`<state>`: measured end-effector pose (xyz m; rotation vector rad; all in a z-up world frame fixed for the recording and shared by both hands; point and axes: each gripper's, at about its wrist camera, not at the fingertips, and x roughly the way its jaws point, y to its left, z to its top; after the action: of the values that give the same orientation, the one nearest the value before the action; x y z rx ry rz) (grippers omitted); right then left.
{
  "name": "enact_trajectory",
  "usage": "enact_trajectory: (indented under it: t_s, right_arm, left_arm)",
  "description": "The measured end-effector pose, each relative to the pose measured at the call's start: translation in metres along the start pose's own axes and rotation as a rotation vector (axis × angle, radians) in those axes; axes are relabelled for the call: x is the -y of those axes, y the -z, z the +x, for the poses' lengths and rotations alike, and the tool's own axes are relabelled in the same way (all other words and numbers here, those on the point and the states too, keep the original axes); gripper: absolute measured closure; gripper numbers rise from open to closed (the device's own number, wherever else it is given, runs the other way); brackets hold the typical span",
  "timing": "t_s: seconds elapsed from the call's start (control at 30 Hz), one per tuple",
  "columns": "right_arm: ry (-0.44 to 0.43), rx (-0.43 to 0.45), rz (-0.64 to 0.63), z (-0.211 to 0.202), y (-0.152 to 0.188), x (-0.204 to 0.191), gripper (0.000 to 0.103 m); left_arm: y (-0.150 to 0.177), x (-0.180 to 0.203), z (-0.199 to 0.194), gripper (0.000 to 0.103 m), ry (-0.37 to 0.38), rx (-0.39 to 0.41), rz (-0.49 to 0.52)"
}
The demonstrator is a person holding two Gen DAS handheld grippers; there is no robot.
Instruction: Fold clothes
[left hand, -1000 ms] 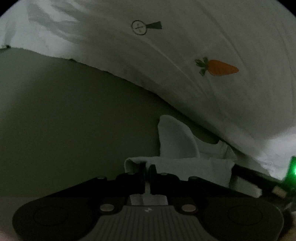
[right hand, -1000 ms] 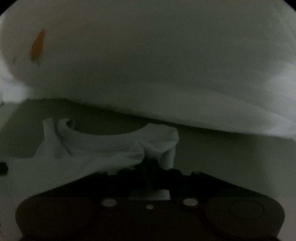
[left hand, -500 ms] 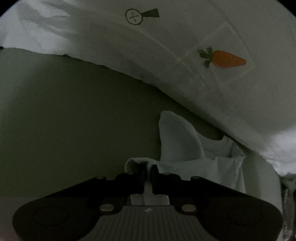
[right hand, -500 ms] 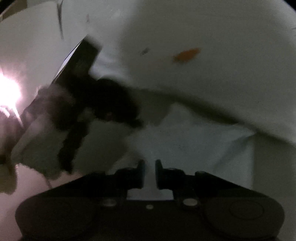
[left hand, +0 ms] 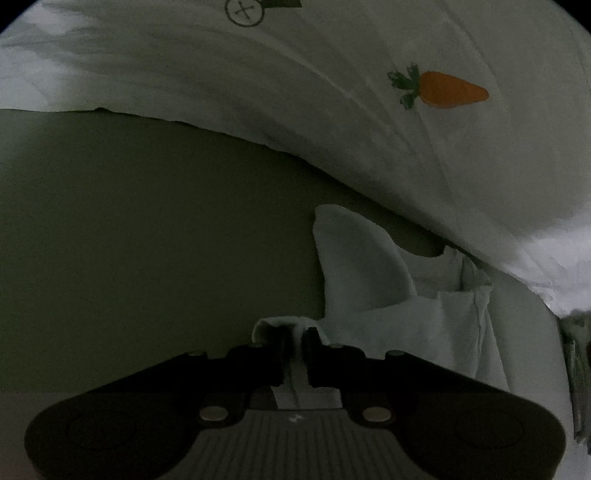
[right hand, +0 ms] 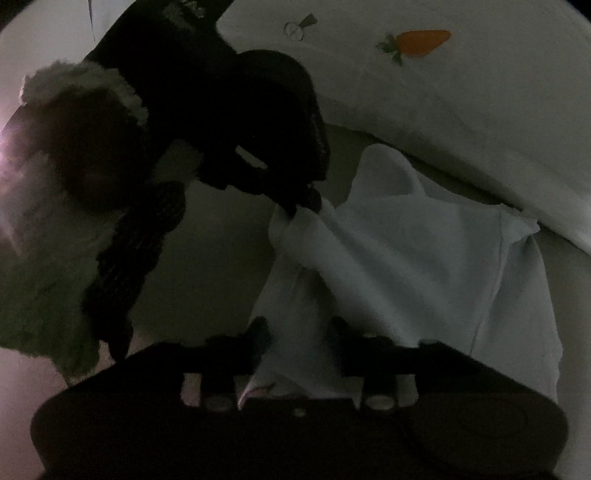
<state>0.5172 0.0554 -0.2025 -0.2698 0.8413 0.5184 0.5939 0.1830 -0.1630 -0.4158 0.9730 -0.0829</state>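
Small white garment lies on the olive-grey surface, just below a big white sheet printed with an orange carrot and a small round doodle. Whether that surface is a bed or a bench cannot be told.

Left tongs are pinched narrow on a bunched edge of the garment, cloth gathered between the tips. Right tongs stand wide apart, hovering over the near hem with nothing gripped. In the right wrist view the left tongs show as a dark shape pulling a corner up into a peak.

Judgement: cloth is thin knit, light, limp, no stiffness; drapes and wrinkles wherever lifted, not fragile, not slippery. Best hold is at corners or stitched hems, where the doubled fabric gives the tips something to bite. One seam runs down the right side, a fair line to fold along. A fuzzy cuff is at the left, dim. Lighting is very dark, detail is poor.
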Motion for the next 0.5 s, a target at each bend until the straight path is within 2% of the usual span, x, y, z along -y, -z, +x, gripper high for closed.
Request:
enact_trajectory:
  t_s: [0.03,0.07,0.17,0.27,0.5]
  right_arm:
    - [0.003,0.003,0.001,0.0,-0.001,-0.002,0.06]
    - [0.008,0.011,0.004,0.001,-0.001,-0.003,0.07]
    - [0.014,0.04,0.003,0.001,0.002,-0.004,0.086]
    - [0.026,0.068,-0.038,-0.005,0.005,-0.009,0.091]
    - [0.038,0.128,-0.172,-0.027,0.016,-0.028,0.091]
  left_arm:
    - [0.0,-0.001,0.001,0.089,0.005,-0.003,0.003]
    - [0.0,-0.001,0.001,0.088,0.009,-0.004,0.002]
    - [-0.001,-0.002,0.0,0.088,0.019,-0.005,0.003]
    - [-0.001,-0.005,0.002,0.088,0.027,-0.005,-0.001]
    - [-0.002,-0.009,0.005,0.088,0.036,0.004,-0.028]
